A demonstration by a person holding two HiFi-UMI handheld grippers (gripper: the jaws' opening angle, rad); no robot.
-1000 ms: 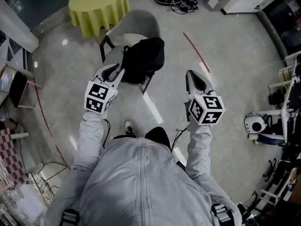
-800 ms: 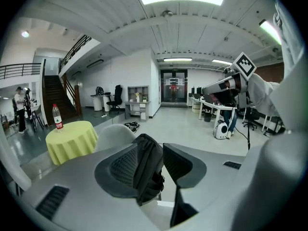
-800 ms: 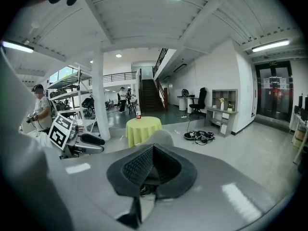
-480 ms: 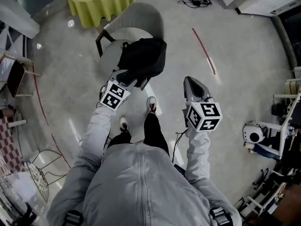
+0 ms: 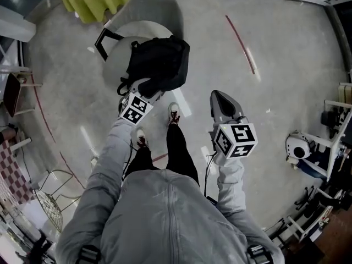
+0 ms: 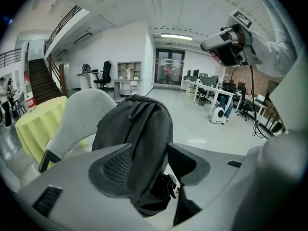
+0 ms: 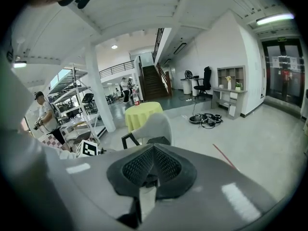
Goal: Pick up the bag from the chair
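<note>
Black bag (image 5: 157, 65) on the grey chair (image 5: 146, 15), upper centre-left, left gripper (image 5: 141, 85) now moved in, jaws spread astride the bag's near edge, right gripper (image 5: 218, 97) still pinched closed, empty, centre-right

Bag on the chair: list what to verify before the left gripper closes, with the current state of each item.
1. Left gripper jaws apart: ok, wide open.
2. Bag between the left jaws: ok, its dark fabric fills the gap in the left gripper view.
3. Pads already touching the fabric: cannot tell.
4. Bag seated on the chair: ok, it stands on the seat against the backrest.
5. Bag free of the chair frame: cannot tell, its underside is hidden.
6. Right gripper out of the way: ok, jaws shut on nothing, held off to the side of the bag.
</note>
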